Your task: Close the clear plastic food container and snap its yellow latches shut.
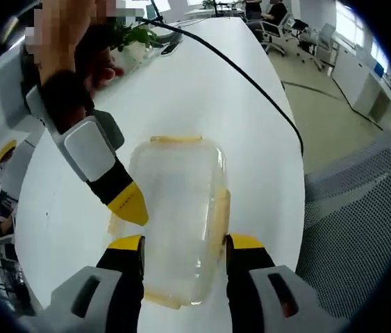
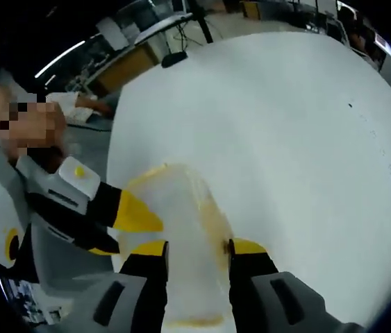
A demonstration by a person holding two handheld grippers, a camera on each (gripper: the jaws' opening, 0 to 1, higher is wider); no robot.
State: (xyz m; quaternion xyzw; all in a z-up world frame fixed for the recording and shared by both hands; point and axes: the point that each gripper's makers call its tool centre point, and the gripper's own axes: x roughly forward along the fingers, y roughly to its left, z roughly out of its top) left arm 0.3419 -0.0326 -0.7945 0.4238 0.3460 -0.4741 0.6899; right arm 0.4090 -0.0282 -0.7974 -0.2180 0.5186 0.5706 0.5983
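Note:
A clear plastic food container [image 1: 178, 201] with yellow latches lies on the white table [image 1: 202, 90], its lid on top. My left gripper [image 1: 185, 244] stands open, its yellow-tipped jaws straddling the container's near part, one latch [image 1: 221, 222] by the right jaw. The right gripper's fingertip [image 1: 129, 205] comes in from the left and rests at the container's left edge. In the right gripper view, my right gripper [image 2: 196, 248] is open over the same container [image 2: 181, 208], a yellow latch [image 2: 219, 232] by its right jaw. The left gripper's fingertips [image 2: 136, 211] reach in from the left.
A black cable [image 1: 251, 83] runs across the table past the container. A potted plant [image 1: 136, 35] stands at the far end. A grey mesh chair [image 1: 362, 222] sits beside the table's right edge. The person's hand [image 1: 70, 41] and sleeve are at upper left.

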